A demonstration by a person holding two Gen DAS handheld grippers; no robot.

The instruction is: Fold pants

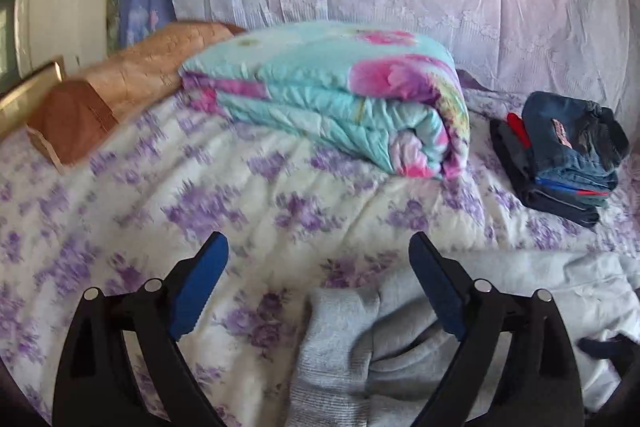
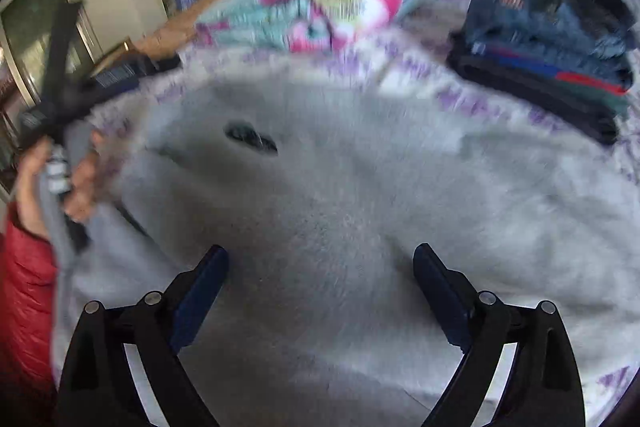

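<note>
Light grey sweatpants lie spread over the bed and fill the right wrist view, with a small dark patch on them. In the left wrist view a ribbed cuff end of the grey pants lies between and under the fingers. My left gripper is open and empty above that cuff. My right gripper is open and empty just above the middle of the pants. In the right wrist view the other hand-held gripper shows at the left, near the pants' edge; its jaws are blurred.
The bed has a white quilt with purple flowers. A folded turquoise and pink duvet lies at the back. A stack of folded dark clothes sits at the right, and also shows in the right wrist view. A brown pillow is at the left.
</note>
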